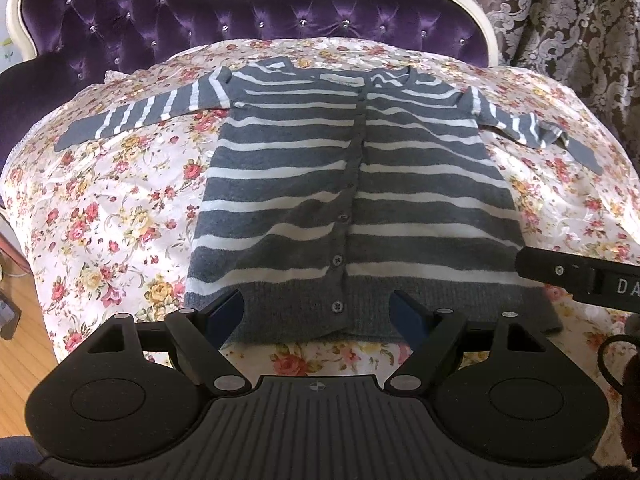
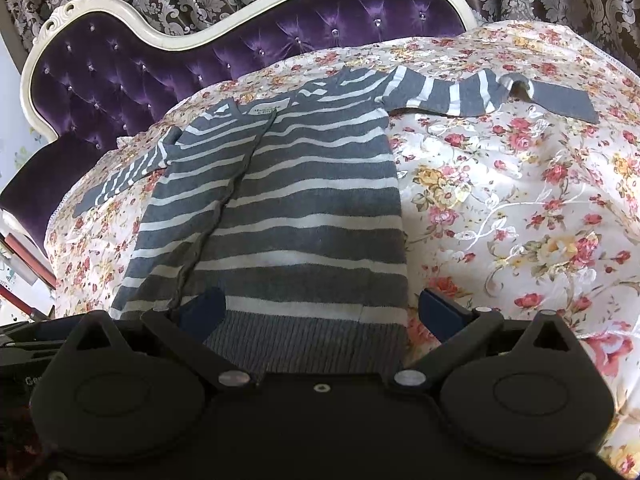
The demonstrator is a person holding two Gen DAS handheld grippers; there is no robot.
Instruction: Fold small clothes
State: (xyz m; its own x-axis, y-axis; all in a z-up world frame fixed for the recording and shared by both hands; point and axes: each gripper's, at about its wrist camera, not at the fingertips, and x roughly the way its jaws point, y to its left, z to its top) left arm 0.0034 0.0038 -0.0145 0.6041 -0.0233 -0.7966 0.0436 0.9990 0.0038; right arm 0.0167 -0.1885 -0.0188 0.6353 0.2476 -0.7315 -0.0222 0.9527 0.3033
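A grey cardigan with white stripes (image 1: 280, 184) lies flat and buttoned on a floral bedspread (image 1: 120, 208), both sleeves spread out to the sides. My left gripper (image 1: 318, 314) hovers open over the middle of the ribbed hem, nothing between its blue pads (image 1: 228, 312). In the right wrist view the same cardigan (image 2: 300, 208) shows with its right sleeve (image 2: 460, 94) stretched out and its cuff bent. My right gripper (image 2: 322, 310) stands open over the hem's right corner, with the pads (image 2: 440, 308) apart from the cloth.
A purple tufted headboard (image 1: 240, 12) with a cream frame rises behind the bed, with patterned curtains (image 1: 560, 20) beyond it. The bedspread (image 2: 520, 200) stretches wide to the right of the cardigan. Wooden floor (image 1: 20, 320) shows at the left. The right tool's black body (image 1: 576, 280) reaches in beside the hem.
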